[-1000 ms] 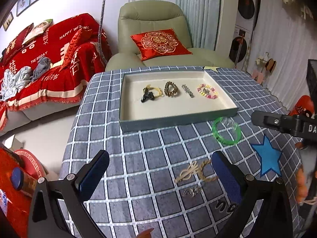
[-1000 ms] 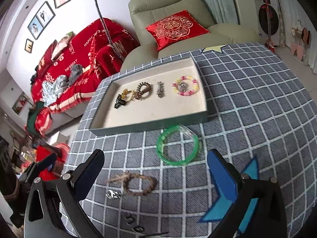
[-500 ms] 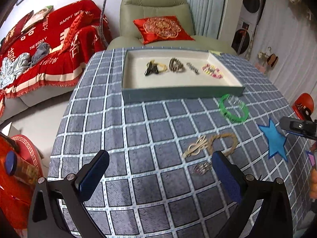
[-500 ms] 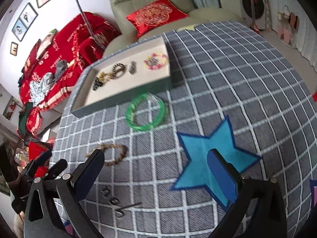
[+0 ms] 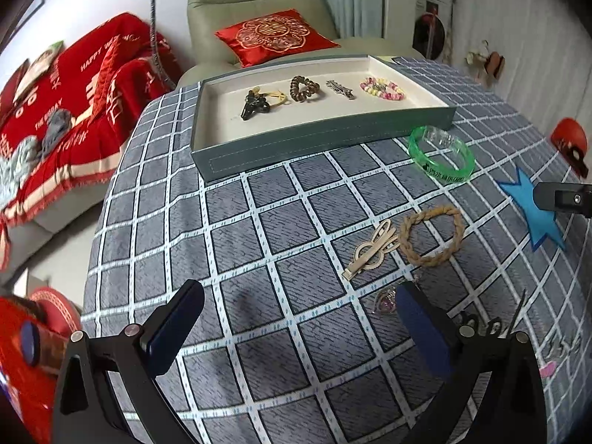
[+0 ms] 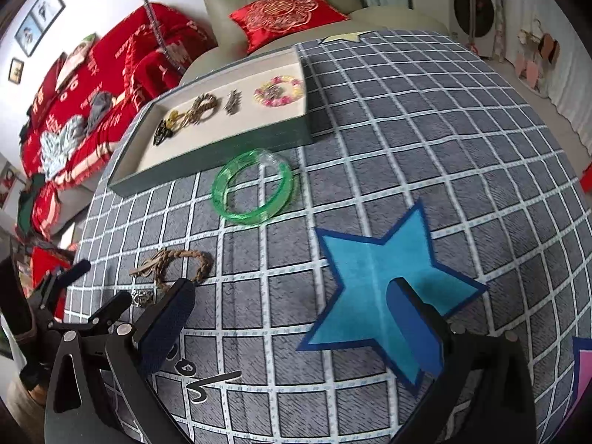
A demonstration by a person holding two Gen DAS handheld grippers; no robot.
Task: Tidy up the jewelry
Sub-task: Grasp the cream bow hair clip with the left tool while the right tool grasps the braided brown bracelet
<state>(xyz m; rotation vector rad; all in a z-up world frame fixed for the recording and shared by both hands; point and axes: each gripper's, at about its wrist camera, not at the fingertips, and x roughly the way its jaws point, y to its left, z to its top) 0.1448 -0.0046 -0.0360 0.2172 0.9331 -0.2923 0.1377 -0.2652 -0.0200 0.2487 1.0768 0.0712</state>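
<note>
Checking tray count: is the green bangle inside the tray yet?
No, the green bangle lies on the checked cloth just outside the tray.

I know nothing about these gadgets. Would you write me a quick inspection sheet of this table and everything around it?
Surface: checked grey tablecloth with a blue star patch.
Job's things: tray holding a black clip, brown coil tie, silver clip and beaded bracelet; outside it lie a green bangle, braided bracelet, beige clip and small pendant.
Clutter: nothing seen.
Grippers: left gripper and right gripper, jaws wide, empty.
Cables: nothing seen.
Surroundings: green armchair with red cushion, red-covered sofa.
</note>
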